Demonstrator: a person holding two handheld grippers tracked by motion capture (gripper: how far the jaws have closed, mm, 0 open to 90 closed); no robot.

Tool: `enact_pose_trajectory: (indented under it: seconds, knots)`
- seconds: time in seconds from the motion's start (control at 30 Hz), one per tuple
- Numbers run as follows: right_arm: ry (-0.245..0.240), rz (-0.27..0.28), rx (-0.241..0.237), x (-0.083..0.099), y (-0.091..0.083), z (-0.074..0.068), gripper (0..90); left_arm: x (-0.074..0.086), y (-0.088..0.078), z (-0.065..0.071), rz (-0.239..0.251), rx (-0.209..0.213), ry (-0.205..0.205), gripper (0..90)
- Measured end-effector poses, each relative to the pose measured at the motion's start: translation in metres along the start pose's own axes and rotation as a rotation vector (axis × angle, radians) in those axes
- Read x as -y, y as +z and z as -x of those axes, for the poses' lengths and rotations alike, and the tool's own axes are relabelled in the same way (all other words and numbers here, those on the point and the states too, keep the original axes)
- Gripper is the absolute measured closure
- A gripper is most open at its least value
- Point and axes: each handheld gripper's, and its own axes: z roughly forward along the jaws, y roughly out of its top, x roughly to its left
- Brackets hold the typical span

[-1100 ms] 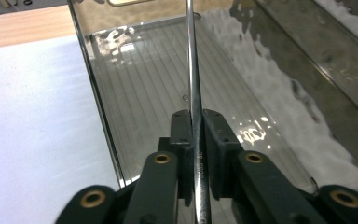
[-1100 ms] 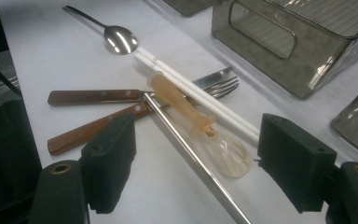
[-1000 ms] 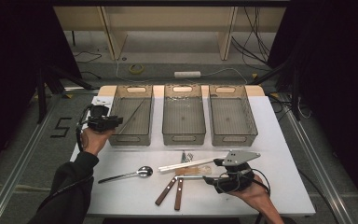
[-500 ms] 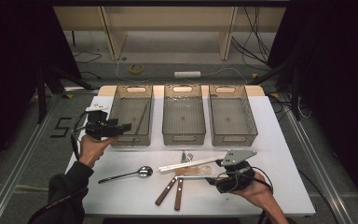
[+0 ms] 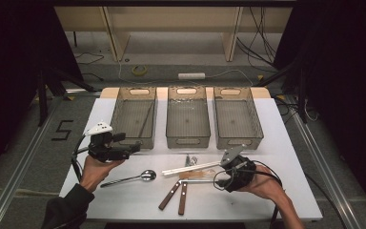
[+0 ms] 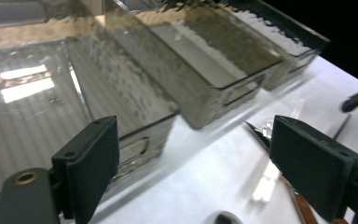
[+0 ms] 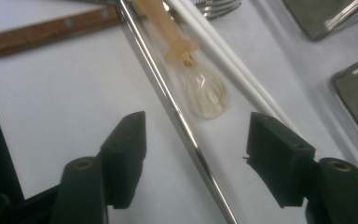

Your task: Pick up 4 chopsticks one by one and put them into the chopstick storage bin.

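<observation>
Sorting cutlery into bins is the work in hand, and the layout is serving it. Toward the table's left edge, the left gripper (image 5: 132, 147) is hanging by the near end of the left bin (image 5: 134, 117), its jaws having just been opening and now standing wide with nothing between them; a thin utensil is already lying inside that bin. Near the front edge a metal spoon (image 5: 131, 178) is waiting, handle pointing left. Along the rear edge the middle bin (image 5: 187, 117) and right bin (image 5: 238, 117) are standing side by side for easy reach. Near the front right, the right gripper (image 7: 193, 140) is straddling a metal rod (image 7: 177, 116), its jaws having just been closing, not yet pressing it. Beside it are lying white chopsticks (image 7: 228, 56), a translucent spoon (image 7: 205, 93) and a wooden-handled knife (image 7: 46, 30).
</observation>
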Motion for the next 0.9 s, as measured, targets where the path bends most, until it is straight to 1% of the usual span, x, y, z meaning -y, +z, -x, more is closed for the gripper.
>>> enact_pose_trajectory:
  seconds: [0.03, 0.1, 0.13, 0.23, 0.27, 0.3, 0.33, 0.37, 0.43, 0.47, 0.5, 0.57, 0.6, 0.63, 0.67, 0.7, 0.83, 0.87, 0.9]
  knots:
    - [-0.004, -0.008, -0.006, -0.001, 0.002, 0.000, 44.2, 0.002, -0.001, 0.004, 0.005, 0.005, 0.006, 15.6]
    - [-0.024, -0.044, -0.022, -0.002, 0.005, 0.001, 48.1, 0.005, -0.001, 0.010, 0.002, 0.018, 0.029, 15.6]
    - [-0.031, -0.059, -0.022, -0.002, 0.007, 0.000, 49.6, 0.007, -0.001, 0.014, 0.002, 0.022, 0.038, 15.5]
    - [-0.054, -0.091, -0.032, -0.003, 0.013, 0.001, 54.3, 0.012, -0.003, 0.023, 0.005, 0.049, 0.051, 15.4]
    - [-0.052, -0.100, -0.035, -0.003, 0.014, 0.001, 56.1, 0.013, -0.003, 0.025, 0.009, 0.054, 0.054, 15.4]
    - [-0.071, -0.106, -0.039, -0.003, 0.016, 0.002, 57.6, 0.015, -0.003, 0.028, 0.010, 0.059, 0.061, 15.4]
    - [-0.058, -0.121, -0.041, -0.004, 0.016, 0.001, 58.8, 0.016, -0.004, 0.030, 0.010, 0.058, 0.065, 15.4]
    - [-0.069, -0.124, -0.045, -0.004, 0.018, 0.002, 59.9, 0.017, -0.004, 0.032, 0.008, 0.058, 0.067, 15.4]
    - [-0.078, -0.126, -0.053, -0.005, 0.022, 0.003, 62.4, 0.019, -0.004, 0.033, 0.010, 0.069, 0.063, 15.4]
    - [-0.087, -0.133, -0.053, -0.006, 0.023, 0.003, 63.6, 0.020, -0.005, 0.035, 0.009, 0.072, 0.060, 15.4]
    - [-0.082, -0.149, -0.059, -0.007, 0.024, 0.002, 64.3, 0.021, -0.005, 0.036, 0.008, 0.071, 0.059, 15.4]
    - [-0.115, -0.160, -0.058, -0.007, 0.027, 0.003, 66.5, 0.023, -0.005, 0.038, 0.001, 0.074, 0.064, 15.4]
    - [-0.102, -0.160, -0.058, -0.007, 0.028, 0.003, 67.5, 0.022, -0.005, 0.038, -0.001, 0.077, 0.067, 15.4]
    - [-0.114, -0.158, -0.054, -0.007, 0.029, 0.004, 68.7, 0.023, -0.005, 0.038, 0.000, 0.080, 0.069, 15.4]
    - [-0.102, -0.170, -0.061, -0.008, 0.029, 0.003, 69.7, 0.023, -0.004, 0.039, 0.002, 0.081, 0.071, 15.5]
    - [-0.115, -0.167, -0.059, -0.008, 0.030, 0.004, 70.6, 0.023, -0.004, 0.039, 0.003, 0.081, 0.071, 15.4]
    - [-0.132, -0.179, -0.056, -0.010, 0.032, 0.002, 74.1, 0.023, -0.004, 0.040, 0.006, 0.084, 0.075, 15.5]
    - [-0.151, -0.193, -0.054, -0.011, 0.032, 0.002, 75.0, 0.023, -0.004, 0.040, -0.001, 0.086, 0.080, 15.5]
    - [-0.150, -0.187, -0.049, -0.011, 0.033, 0.001, 76.0, 0.023, -0.004, 0.040, -0.002, 0.084, 0.080, 15.5]
